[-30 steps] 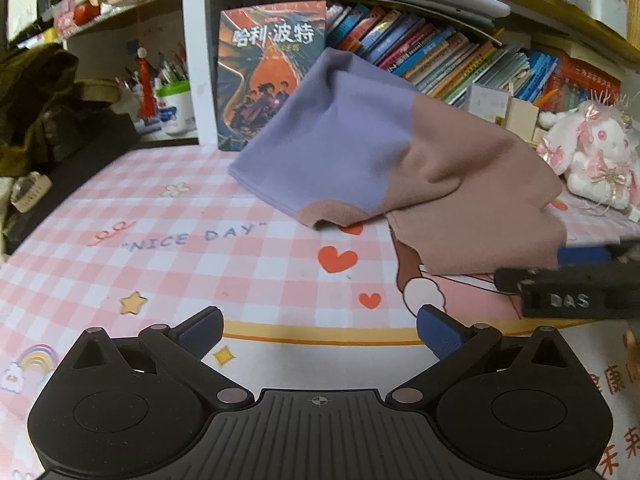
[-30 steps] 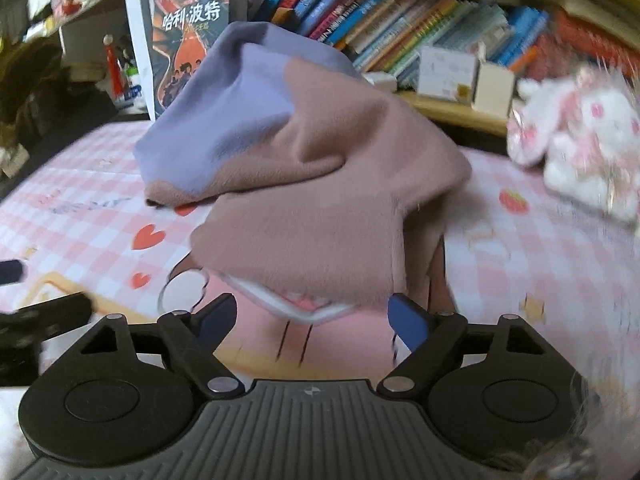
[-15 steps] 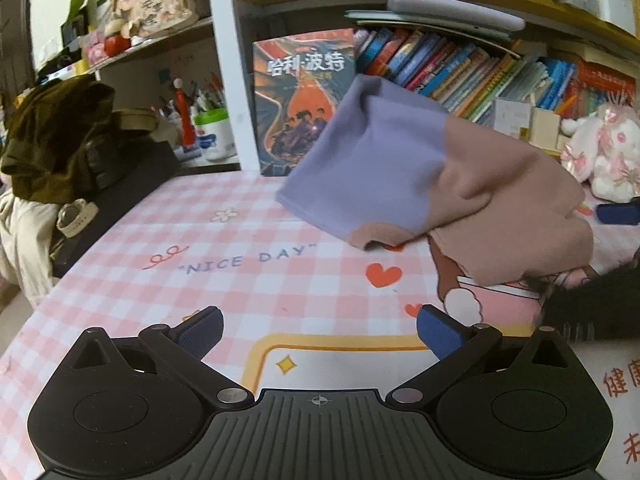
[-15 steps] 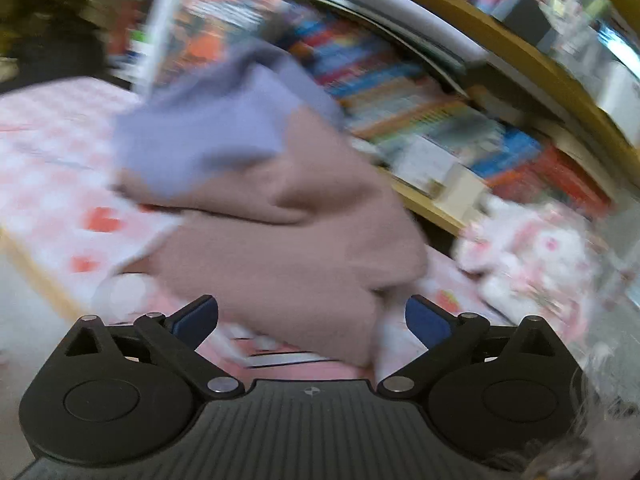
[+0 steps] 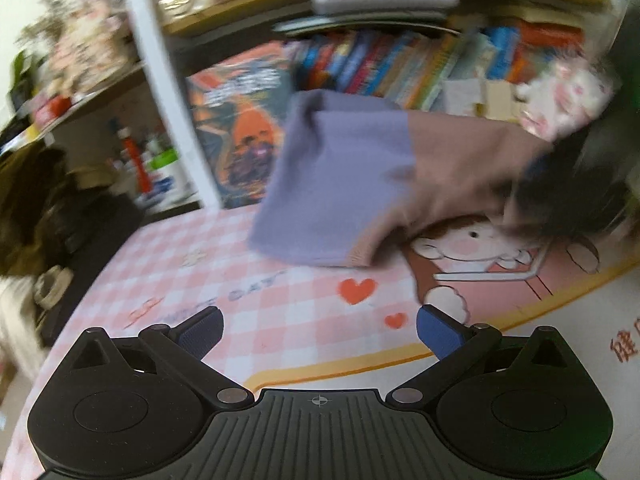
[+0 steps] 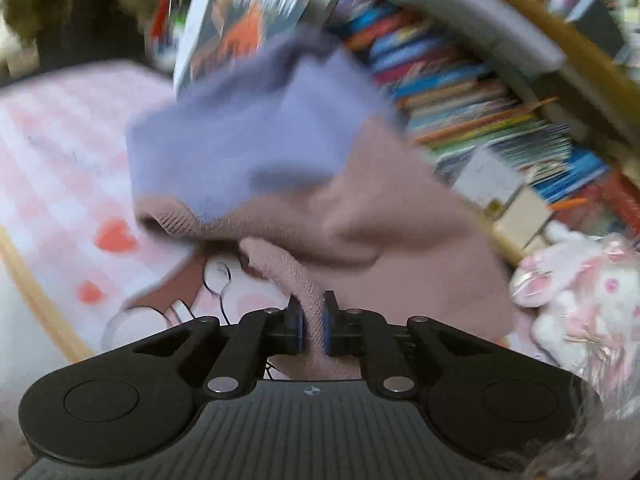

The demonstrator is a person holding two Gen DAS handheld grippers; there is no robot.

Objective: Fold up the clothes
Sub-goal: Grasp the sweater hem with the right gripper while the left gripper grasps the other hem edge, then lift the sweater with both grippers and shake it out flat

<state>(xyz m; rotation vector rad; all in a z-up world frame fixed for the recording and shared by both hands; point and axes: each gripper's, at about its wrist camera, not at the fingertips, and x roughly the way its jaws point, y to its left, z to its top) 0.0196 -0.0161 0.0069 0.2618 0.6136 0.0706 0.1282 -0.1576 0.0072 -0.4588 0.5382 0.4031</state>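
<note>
- The garment (image 6: pixel 304 184) is soft knit, lilac on one half and dusty pink on the other, heaped on the checked pink mat (image 5: pixel 280 312) in front of the bookshelf (image 5: pixel 420 64)
- The right gripper (image 6: pixel 311 326) pinches a ribbed pink edge between its blue pads
- The left gripper (image 5: pixel 318 332) hovers empty, fingers spread wide
- Motion blur smears the books and the plush rabbit (image 6: pixel 580 292)

The garment (image 5: pixel 384 184) is half lavender, half dusty pink, lying on a pink-and-white checked desk mat (image 5: pixel 256 304) scattered with red hearts (image 5: pixel 357 290).
</note>
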